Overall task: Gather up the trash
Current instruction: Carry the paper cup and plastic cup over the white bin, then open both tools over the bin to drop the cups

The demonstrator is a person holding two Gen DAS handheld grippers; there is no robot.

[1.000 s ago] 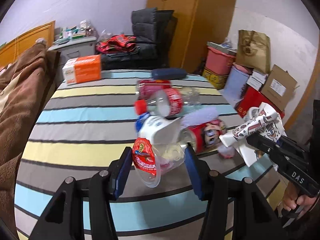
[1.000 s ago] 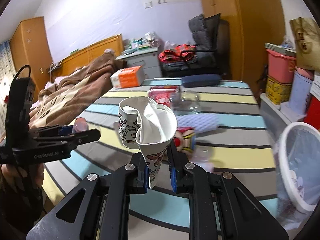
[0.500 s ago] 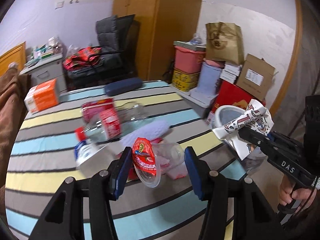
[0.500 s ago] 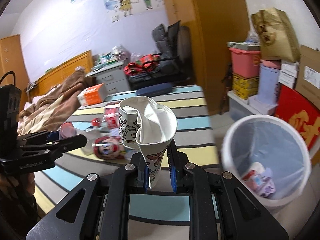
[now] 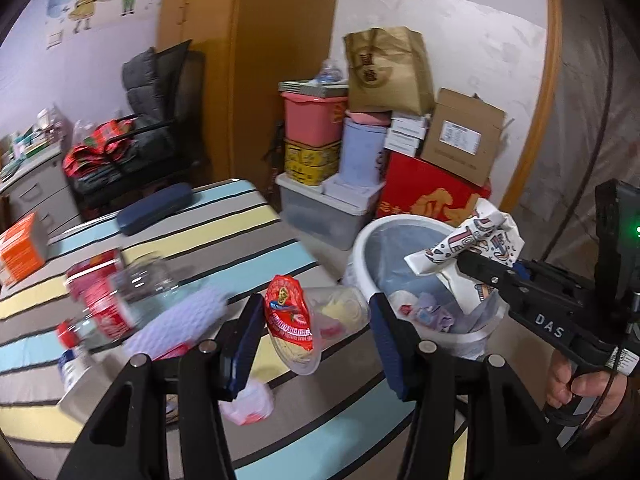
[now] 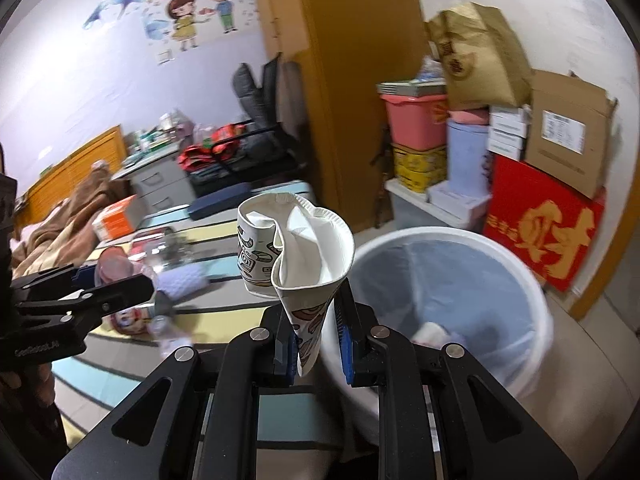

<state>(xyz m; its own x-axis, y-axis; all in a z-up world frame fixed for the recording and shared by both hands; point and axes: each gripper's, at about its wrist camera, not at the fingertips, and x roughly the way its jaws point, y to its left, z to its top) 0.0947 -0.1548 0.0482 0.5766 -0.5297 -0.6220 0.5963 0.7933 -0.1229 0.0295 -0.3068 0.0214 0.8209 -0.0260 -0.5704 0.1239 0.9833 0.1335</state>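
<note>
While both tools are over the bin area, a crushed paper cup (image 6: 296,256) is clamped tight in the right tool (image 6: 316,344), just above the white bin (image 6: 532,304) rim. A clear plastic cup (image 5: 316,320) (red foil lid) is gripped in the left tool (image 5: 316,344), jaws part-open, beside the bin, over the striped bed (image 5: 248,224).

Home bedroom, bed (image 6: 60,220), wardrobe (image 6: 340,60), wall decals (image 6: 192,12)
</note>
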